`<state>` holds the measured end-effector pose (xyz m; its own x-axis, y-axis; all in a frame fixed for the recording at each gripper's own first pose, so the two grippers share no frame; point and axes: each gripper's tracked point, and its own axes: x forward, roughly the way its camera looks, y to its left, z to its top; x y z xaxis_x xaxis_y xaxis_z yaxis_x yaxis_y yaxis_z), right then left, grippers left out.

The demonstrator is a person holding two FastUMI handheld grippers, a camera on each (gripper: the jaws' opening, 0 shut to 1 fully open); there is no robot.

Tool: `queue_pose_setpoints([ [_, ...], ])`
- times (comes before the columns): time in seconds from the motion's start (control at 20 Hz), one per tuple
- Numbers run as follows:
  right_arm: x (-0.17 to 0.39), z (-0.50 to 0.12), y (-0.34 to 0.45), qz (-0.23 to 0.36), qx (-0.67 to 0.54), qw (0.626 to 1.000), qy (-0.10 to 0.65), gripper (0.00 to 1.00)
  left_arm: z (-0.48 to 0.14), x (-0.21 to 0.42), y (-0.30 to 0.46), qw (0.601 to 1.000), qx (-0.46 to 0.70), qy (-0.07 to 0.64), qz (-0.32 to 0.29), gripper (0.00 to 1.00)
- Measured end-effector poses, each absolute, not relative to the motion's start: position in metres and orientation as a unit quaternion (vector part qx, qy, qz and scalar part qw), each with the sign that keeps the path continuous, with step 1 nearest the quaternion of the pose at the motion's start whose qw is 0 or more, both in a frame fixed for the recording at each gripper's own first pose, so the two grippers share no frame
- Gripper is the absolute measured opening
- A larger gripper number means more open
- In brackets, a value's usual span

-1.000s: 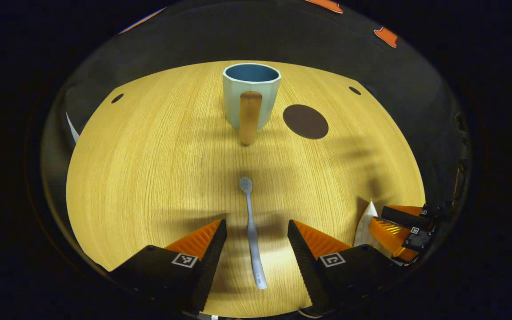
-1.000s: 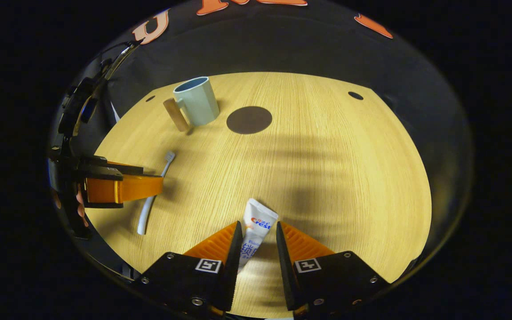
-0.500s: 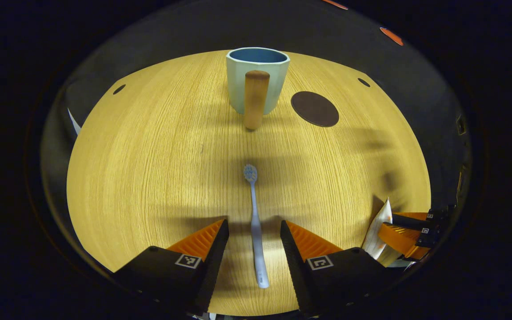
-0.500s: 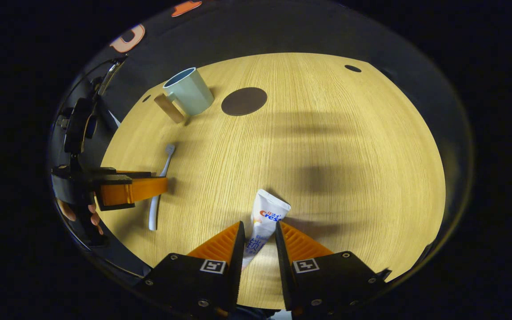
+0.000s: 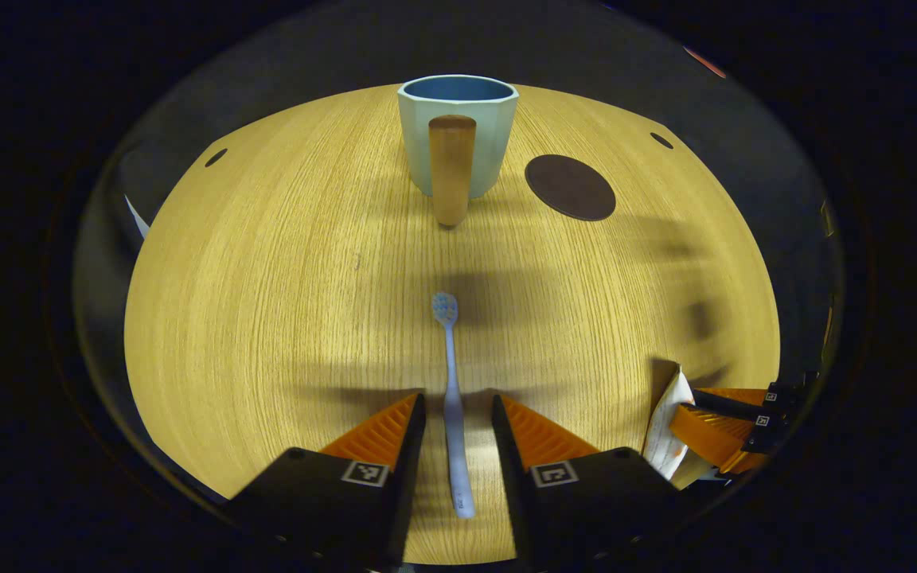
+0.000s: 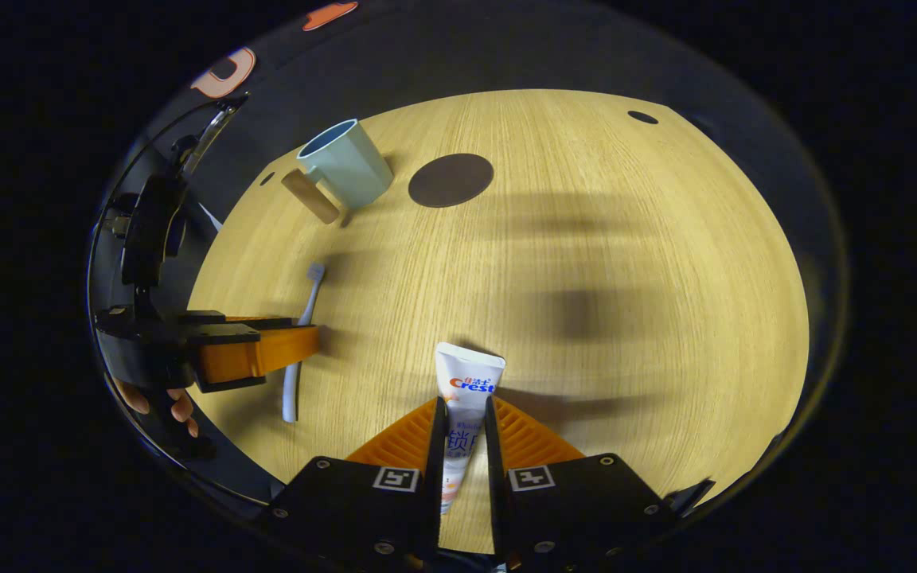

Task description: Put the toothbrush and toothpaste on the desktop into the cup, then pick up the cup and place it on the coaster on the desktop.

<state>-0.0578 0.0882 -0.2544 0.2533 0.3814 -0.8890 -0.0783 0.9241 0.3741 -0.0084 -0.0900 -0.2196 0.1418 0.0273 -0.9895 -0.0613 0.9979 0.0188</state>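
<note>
The left tongs (image 5: 455,418) straddle the toothbrush (image 5: 452,398), slightly apart; the right tongs (image 6: 461,422) pinch the toothpaste (image 6: 465,398). Each should clamp squarely before lifting towards the cup (image 5: 458,131).

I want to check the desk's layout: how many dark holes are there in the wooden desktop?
2. One hole sits near the far left edge, one hole near the far right edge, seen from the left gripper view. Others may be hidden behind the grippers.

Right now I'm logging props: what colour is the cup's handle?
Light wood-brown; the cup body is pale mint. Clearest in the left gripper view.
</note>
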Motion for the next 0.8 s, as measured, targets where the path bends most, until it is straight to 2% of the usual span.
queue_pose_setpoints([
  [0.05, -0.056, -0.254, 0.09, 0.151, 0.124, 0.784, 0.589, 0.24, -0.221, -0.007, -0.092, 0.757, -0.011, 0.652, 0.036, 0.4],
  [0.1, -0.056, -0.253, 0.093, 0.155, 0.121, 0.786, 0.586, 0.22, -0.221, -0.008, -0.093, 0.756, -0.014, 0.653, 0.039, 0.27],
  [0.25, -0.055, -0.25, 0.094, 0.168, 0.119, 0.792, 0.575, 0.17, -0.224, -0.003, -0.1, 0.758, -0.017, 0.651, 0.038, 0.2],
  [0.3, -0.056, -0.247, 0.094, 0.174, 0.12, 0.793, 0.572, 0.15, -0.222, -0.002, -0.103, 0.759, -0.019, 0.65, 0.037, 0.2],
  [0.35, -0.055, -0.245, 0.094, 0.177, 0.119, 0.795, 0.567, 0.13, -0.222, 0.002, -0.106, 0.761, -0.02, 0.647, 0.033, 0.13],
  [0.4, -0.054, -0.244, 0.095, 0.18, 0.117, 0.799, 0.562, 0.12, -0.221, 0.003, -0.107, 0.763, -0.022, 0.645, 0.027, 0.11],
  [0.8, -0.034, -0.227, 0.088, 0.173, 0.115, 0.839, 0.503, 0.12, -0.247, 0.069, -0.126, 0.791, -0.039, 0.611, 0.0, 0.09],
])
